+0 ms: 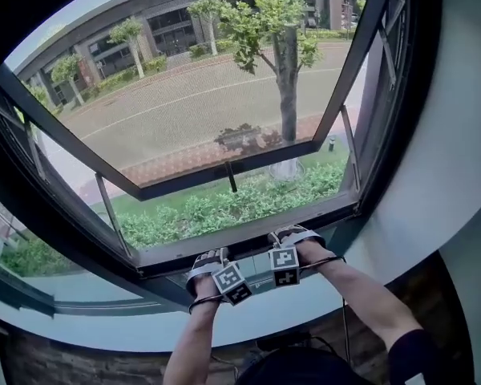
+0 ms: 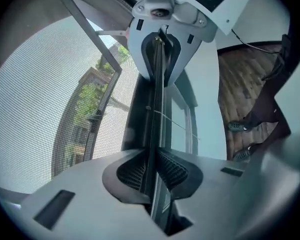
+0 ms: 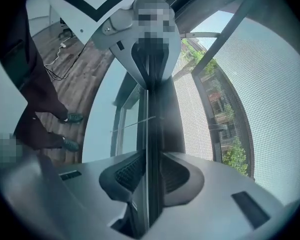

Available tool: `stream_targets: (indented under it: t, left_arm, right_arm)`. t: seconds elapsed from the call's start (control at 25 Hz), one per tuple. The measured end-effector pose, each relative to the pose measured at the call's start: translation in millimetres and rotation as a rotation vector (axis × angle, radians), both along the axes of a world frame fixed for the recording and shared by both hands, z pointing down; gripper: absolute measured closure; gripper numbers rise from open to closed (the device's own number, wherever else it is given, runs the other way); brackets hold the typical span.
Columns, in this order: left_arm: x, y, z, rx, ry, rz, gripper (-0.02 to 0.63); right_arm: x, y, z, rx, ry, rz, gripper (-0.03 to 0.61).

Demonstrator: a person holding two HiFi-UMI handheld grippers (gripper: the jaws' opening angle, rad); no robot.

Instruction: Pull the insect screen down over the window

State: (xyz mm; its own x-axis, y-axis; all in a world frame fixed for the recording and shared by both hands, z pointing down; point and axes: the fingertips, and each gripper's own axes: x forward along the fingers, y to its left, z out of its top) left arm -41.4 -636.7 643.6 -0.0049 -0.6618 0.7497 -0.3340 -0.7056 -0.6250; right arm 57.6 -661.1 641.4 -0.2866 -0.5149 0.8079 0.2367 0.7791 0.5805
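Jaws of the left gripper (image 2: 155,165) are almost together. Their ribbed pads sit on either side of the thin dark bottom rail (image 2: 157,109) of the insect screen (image 2: 25,134), and they look to be pinching it. To the left of that rail in the left gripper view, the mesh (image 2: 45,94) fills the frame, so the screen already stands across the opening. In the head view this gripper sits low and centre-left, at the window sill (image 1: 176,251), which I take to mean the rail is at the bottom of its travel. The glass sash (image 1: 216,173) is swung outward beyond it, so the screen alone closes the opening.

Further right, the right gripper (image 3: 152,170) has the same rail between its jaws, which stand slightly wider. The pads lie close beside the rail but do not seem to press, so I judge this grip to be slack. In the right gripper view the mesh lies right of the rail and the wooden floor (image 3: 85,84) lies left of it.

Having the two grippers just beside each other near the rail's middle makes sense. An even pull there should keep the rail level, so it does not bind at the sides. The pull looks finished, and what remains is to let go cleanly. The risk is that a sprung screen rolls back up if the rail has not latched.
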Motion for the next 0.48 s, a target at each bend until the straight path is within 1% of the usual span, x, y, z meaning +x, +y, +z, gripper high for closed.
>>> stream_targets:
  t: [0.08,0.36,0.48]
  left_arm:
    - [0,-1,-4,0.009,-0.003,0.0,0.549]
    - [2,2,-1,-0.019,-0.011,-0.012,0.549]
    - [1,2,12,-0.036,-0.028,-0.012,0.549]
  right_arm:
    - [1,0,-4,-0.002,0.001,0.002,0.499]
    - [0,3,-2,-0.027,0.012,0.004,0.486]
    - [1,6,11,-0.038,0.037,0.003,0.486]
